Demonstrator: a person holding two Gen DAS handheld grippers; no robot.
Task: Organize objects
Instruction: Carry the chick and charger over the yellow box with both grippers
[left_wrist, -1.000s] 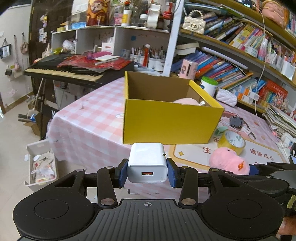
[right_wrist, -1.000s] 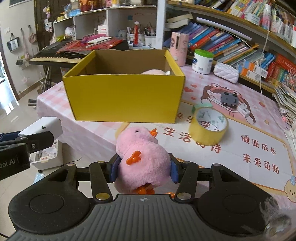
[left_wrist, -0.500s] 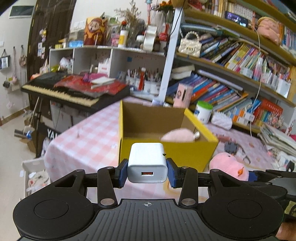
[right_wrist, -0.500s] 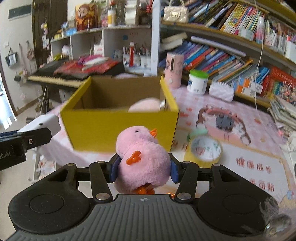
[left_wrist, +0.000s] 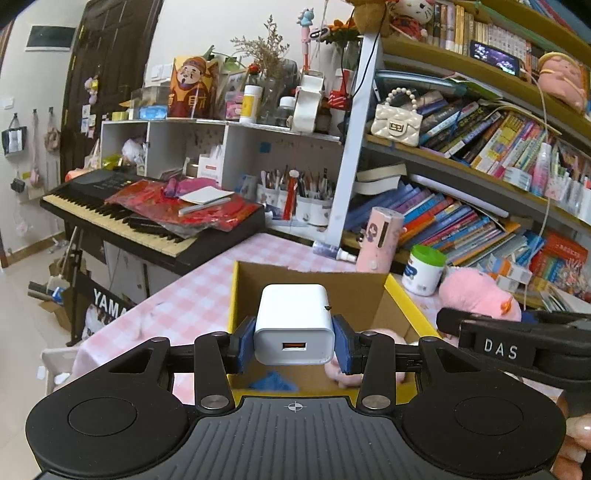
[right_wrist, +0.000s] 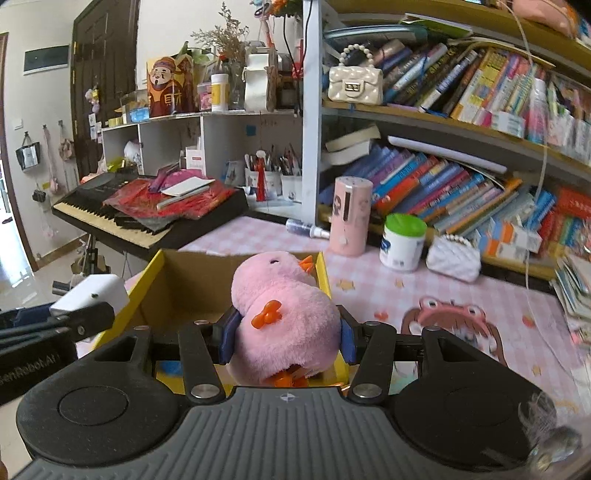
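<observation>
Left gripper (left_wrist: 294, 343) clamped on white charger (left_wrist: 294, 325) above yellow box (left_wrist: 402, 295) (near wall hidden), right gripper (right_wrist: 284, 338) squeezing pink plush duck (right_wrist: 284, 314) over box's right rim, box contents partly obscured.

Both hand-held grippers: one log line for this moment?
left hand-held gripper: white plastic charger | right hand-held gripper: pink plush duck | above yellow cardboard box

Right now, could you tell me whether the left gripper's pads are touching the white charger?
Touching. The left wrist view shows both blue pads pressed flat against the sides of the white charger, with no gap on either side.
</observation>
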